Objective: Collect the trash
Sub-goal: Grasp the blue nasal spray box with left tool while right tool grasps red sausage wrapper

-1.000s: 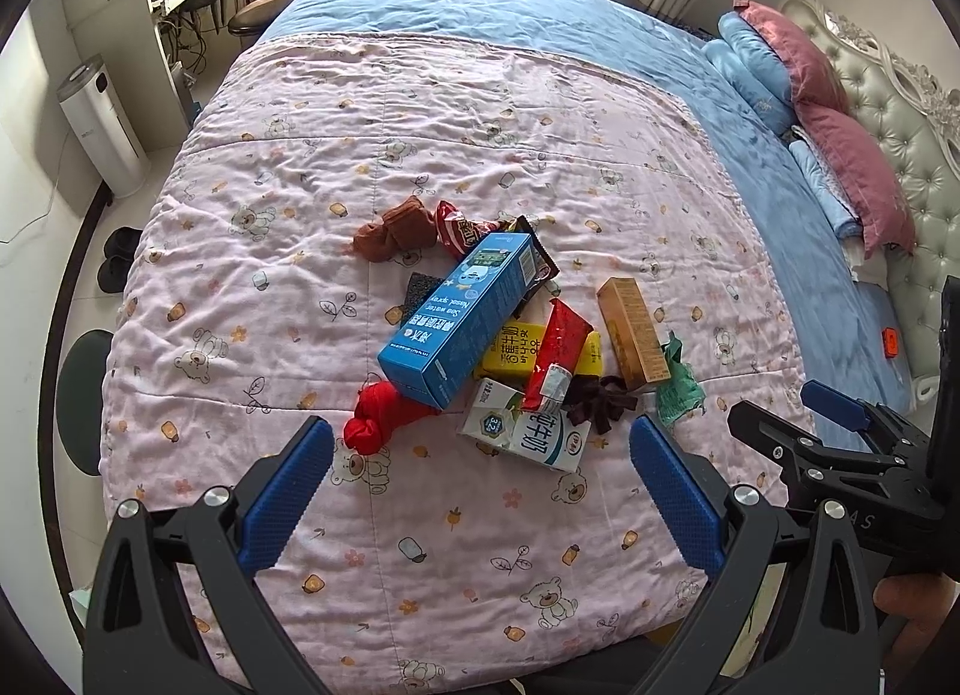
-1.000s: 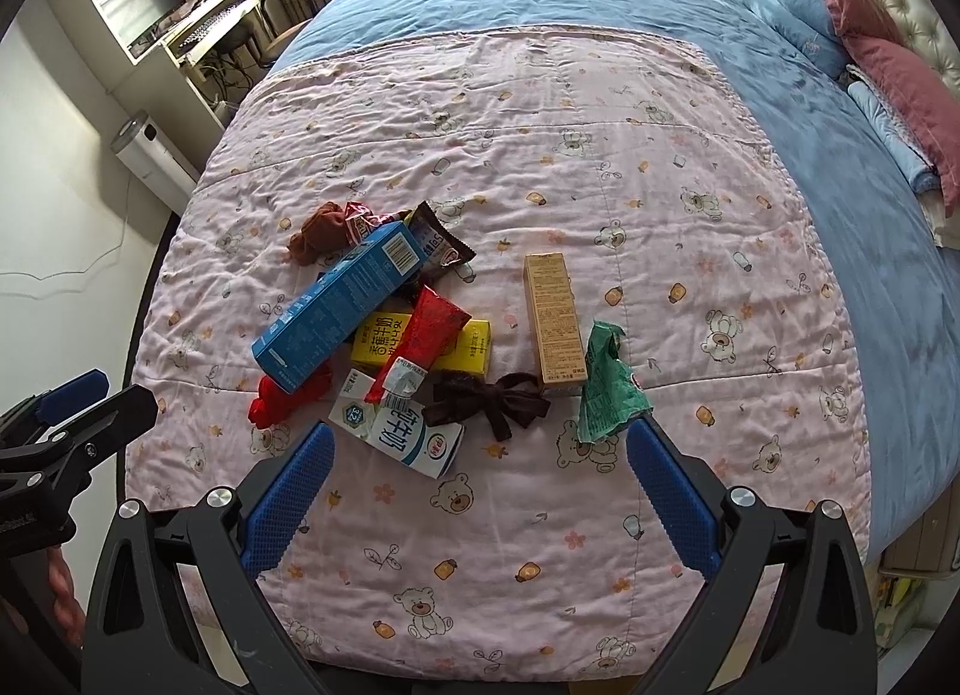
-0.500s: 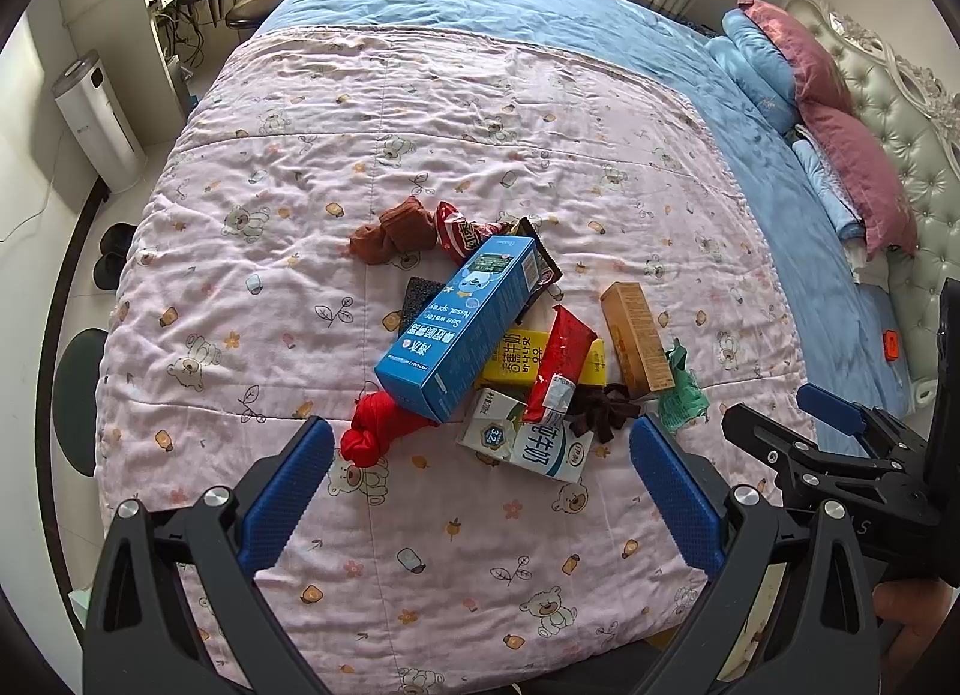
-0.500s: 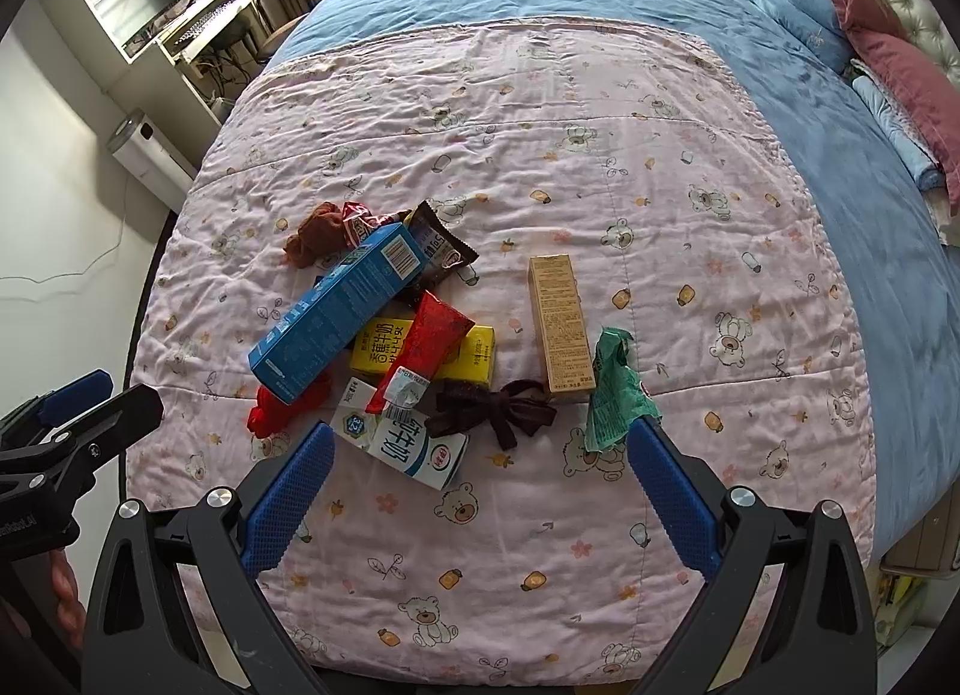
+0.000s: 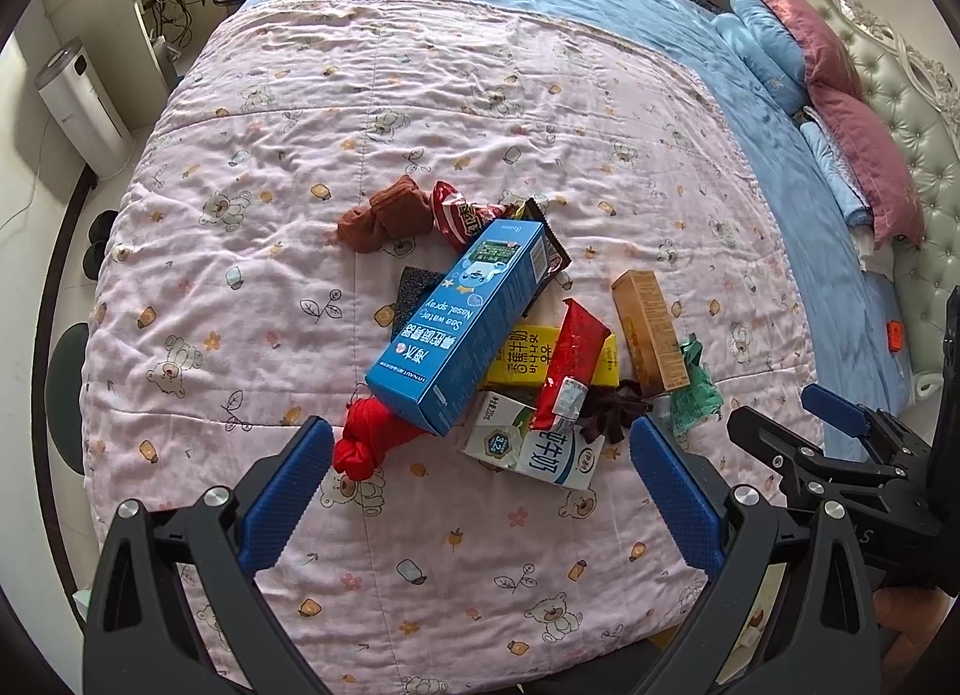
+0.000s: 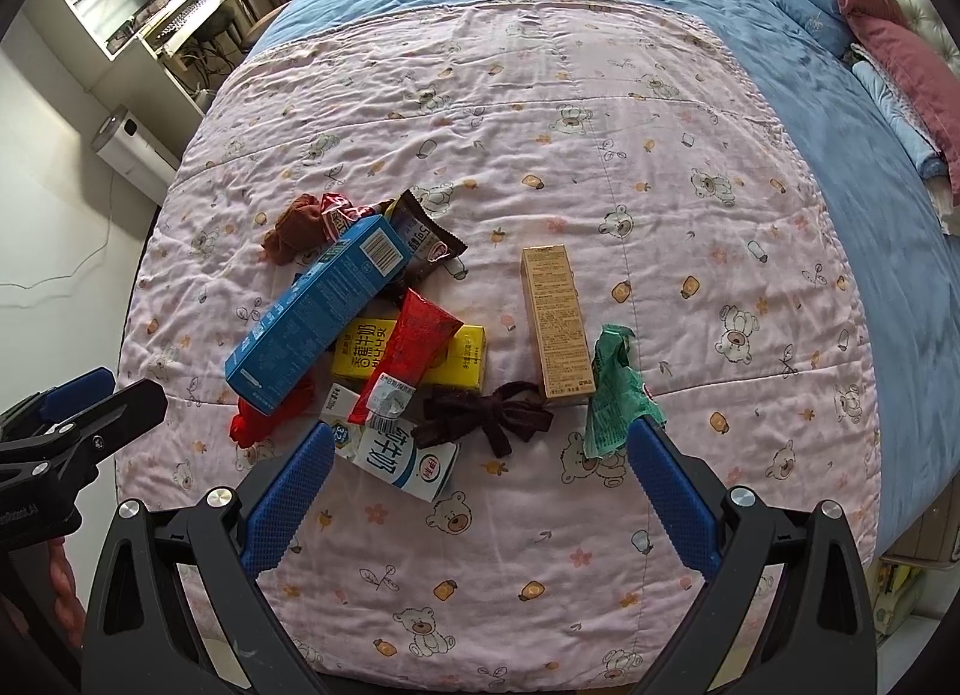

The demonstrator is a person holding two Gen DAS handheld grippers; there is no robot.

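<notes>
Both grippers, left gripper (image 5: pixel 480 455) and right gripper (image 6: pixel 480 458), have edged closer to the trash pile (image 5: pixel 510 347) on the bed (image 5: pixel 300 125), jaws spread and empty; nothing is collected yet.

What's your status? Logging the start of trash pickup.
Left gripper open, empty. Right gripper open, empty. Trash pile untouched on pink quilt. Socks mixed in.

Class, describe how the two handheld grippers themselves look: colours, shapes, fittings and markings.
The left gripper and right gripper look alike: black angular frames, each with two flat blue fingers carrying a fine dimpled texture. Round silver bolts sit at the joints. Faint white lettering marks the body, unreadable. No cables or sleeves show.
</notes>
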